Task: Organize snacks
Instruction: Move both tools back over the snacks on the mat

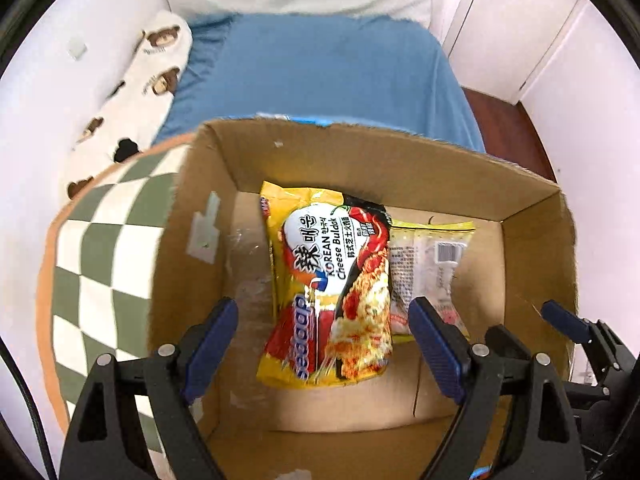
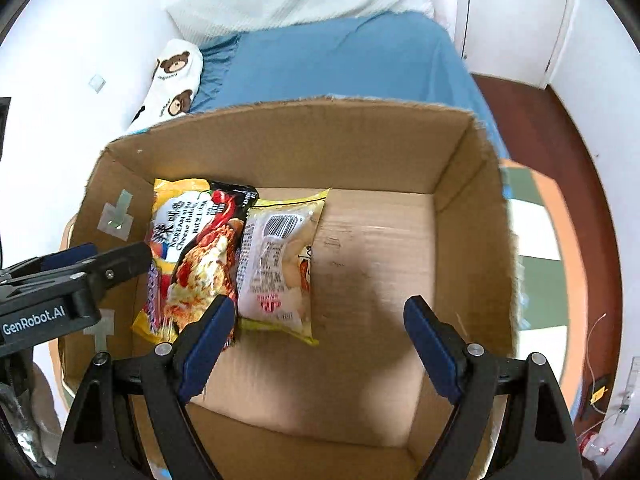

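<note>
While both my grippers hang over the cardboard box (image 2: 280,140), the yellow noodle packet (image 1: 332,288) and the pale packet (image 2: 280,264) lie flat, side by side, on its floor. Left gripper (image 1: 324,344) and right gripper (image 2: 320,340) stand wide, holding nothing.

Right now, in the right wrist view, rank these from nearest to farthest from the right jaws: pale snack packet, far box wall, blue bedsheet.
1. Pale snack packet: on the box floor, just left of the right gripper.
2. Far box wall: behind the packets.
3. Blue bedsheet: beyond the box.
</note>
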Demonstrator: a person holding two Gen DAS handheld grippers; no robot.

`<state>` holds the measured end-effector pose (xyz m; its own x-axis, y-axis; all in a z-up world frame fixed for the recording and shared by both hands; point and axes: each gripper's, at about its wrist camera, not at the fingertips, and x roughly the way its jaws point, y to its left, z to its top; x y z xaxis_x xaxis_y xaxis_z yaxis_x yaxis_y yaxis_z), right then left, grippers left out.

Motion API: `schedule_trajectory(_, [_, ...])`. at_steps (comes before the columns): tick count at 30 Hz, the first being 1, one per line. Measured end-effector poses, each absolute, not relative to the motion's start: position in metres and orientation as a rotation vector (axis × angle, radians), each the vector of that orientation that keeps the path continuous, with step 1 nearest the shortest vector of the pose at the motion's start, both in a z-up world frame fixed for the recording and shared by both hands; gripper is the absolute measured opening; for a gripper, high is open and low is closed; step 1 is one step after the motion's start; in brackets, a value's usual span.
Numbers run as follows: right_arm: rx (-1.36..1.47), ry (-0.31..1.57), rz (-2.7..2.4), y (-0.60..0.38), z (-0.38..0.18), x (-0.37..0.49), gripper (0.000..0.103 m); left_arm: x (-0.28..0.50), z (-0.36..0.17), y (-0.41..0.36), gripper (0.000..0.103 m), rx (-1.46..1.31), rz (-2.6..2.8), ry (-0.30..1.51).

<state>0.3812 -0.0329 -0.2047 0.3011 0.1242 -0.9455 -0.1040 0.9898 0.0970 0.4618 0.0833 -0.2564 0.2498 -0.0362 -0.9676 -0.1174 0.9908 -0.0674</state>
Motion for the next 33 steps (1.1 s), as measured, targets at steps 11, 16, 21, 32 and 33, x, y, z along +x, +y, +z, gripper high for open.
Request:
schedule_trajectory(11, [-0.013, 1.095, 0.146, -0.037, -0.13, 0.316, 0.089, 0.398, -0.193, 0.066, 0.087, -0.105, 0.073, 1.16])
schedule_trajectory(16, [-0.006, 1.051, 0.152, -0.04, -0.103, 0.289, 0.088, 0.369, -0.17, 0.061, 0.087, -0.101, 0.081, 1.106])
schedule_trajectory(21, [0.019, 1.034, 0.158, -0.041, -0.083, 0.261, 0.088, 0.344, -0.149, 0.056, 0.087, -0.096, 0.074, 1.069])
schedule_trajectory(32, [0.221, 1.234, 0.066, -0.064, -0.131, 0.201, 0.089, 0.29, -0.182, 0.092, 0.087, -0.129, 0.087, 1.186])
schedule_trajectory(33, [0.246, 1.263, 0.047, -0.069, -0.143, 0.197, 0.089, 0.286, -0.193, 0.097, 0.087, -0.135, 0.092, 1.211])
